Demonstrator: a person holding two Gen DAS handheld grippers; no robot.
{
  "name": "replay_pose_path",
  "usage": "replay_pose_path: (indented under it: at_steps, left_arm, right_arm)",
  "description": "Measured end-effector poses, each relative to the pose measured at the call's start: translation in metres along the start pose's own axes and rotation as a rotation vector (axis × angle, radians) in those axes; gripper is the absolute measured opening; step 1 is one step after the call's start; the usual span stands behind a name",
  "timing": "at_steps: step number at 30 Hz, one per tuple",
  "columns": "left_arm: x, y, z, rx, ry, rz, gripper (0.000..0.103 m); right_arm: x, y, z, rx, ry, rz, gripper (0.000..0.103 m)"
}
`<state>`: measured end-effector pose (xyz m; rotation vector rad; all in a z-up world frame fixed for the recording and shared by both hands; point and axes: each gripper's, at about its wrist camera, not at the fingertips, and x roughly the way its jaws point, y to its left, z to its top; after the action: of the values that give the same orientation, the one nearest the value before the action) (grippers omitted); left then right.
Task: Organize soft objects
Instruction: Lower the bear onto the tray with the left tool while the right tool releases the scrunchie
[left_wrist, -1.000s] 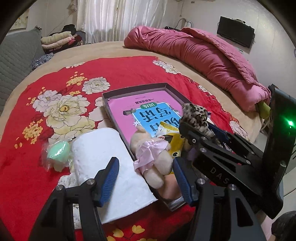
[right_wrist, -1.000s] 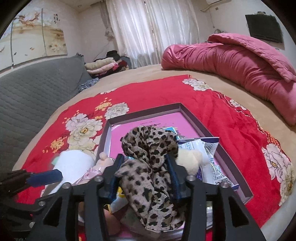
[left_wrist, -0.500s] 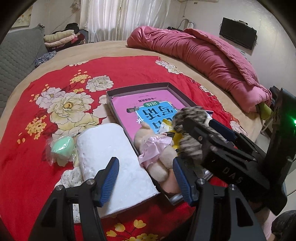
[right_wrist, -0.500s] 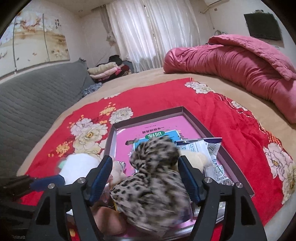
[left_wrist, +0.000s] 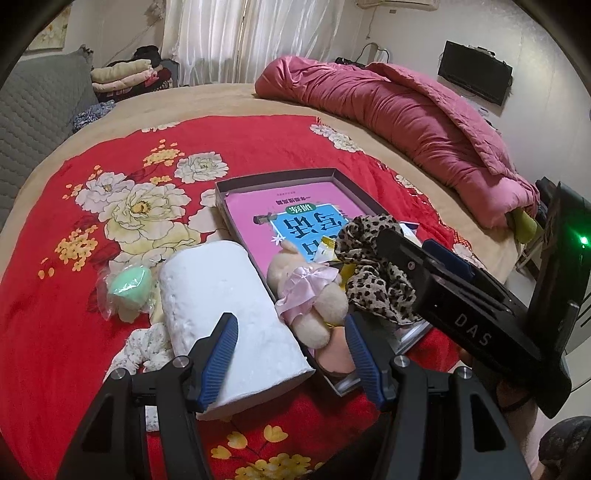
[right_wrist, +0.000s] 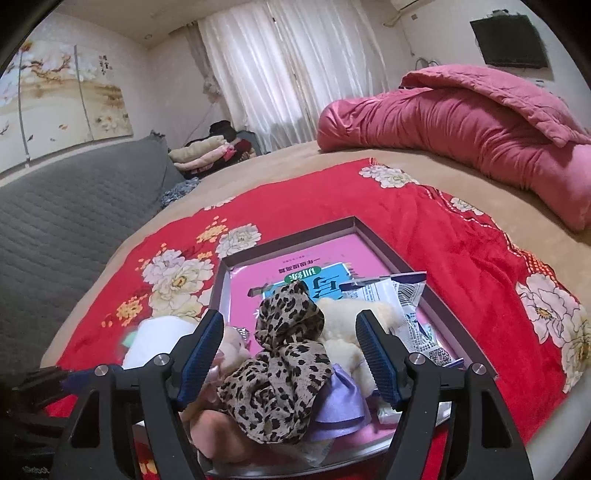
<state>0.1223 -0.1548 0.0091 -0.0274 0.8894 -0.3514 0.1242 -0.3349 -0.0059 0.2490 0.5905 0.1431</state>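
My right gripper (right_wrist: 290, 354) has just opened wide, dropping the leopard scarf (right_wrist: 280, 373) into the box (right_wrist: 288, 230) at lower centre. My left gripper (left_wrist: 290, 350) hangs open and empty. The towel roll (left_wrist: 225, 314) and green sponge (left_wrist: 129, 286), lower left, are still outside the box.

Both handheld rigs share one build. The left tool (left_wrist: 291, 347) has matte black angular arms, silver round screw heads at the joints, and blue ribbed pads (left_wrist: 218, 354) lining its fingers. The right tool (right_wrist: 290, 354) looks the same up close; seen from the left camera, its black body bears pale "DAS" lettering and a small green light glows on its upright block.
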Motion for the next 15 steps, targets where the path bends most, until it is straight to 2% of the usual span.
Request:
replay_pose_path:
  at_steps: [15]
  left_arm:
    - [-0.024, 0.011, -0.010, -0.031, -0.029, 0.003, 0.060]
  right_arm:
    - [-0.023, 0.015, -0.001, -0.038, -0.029, -0.027, 0.076]
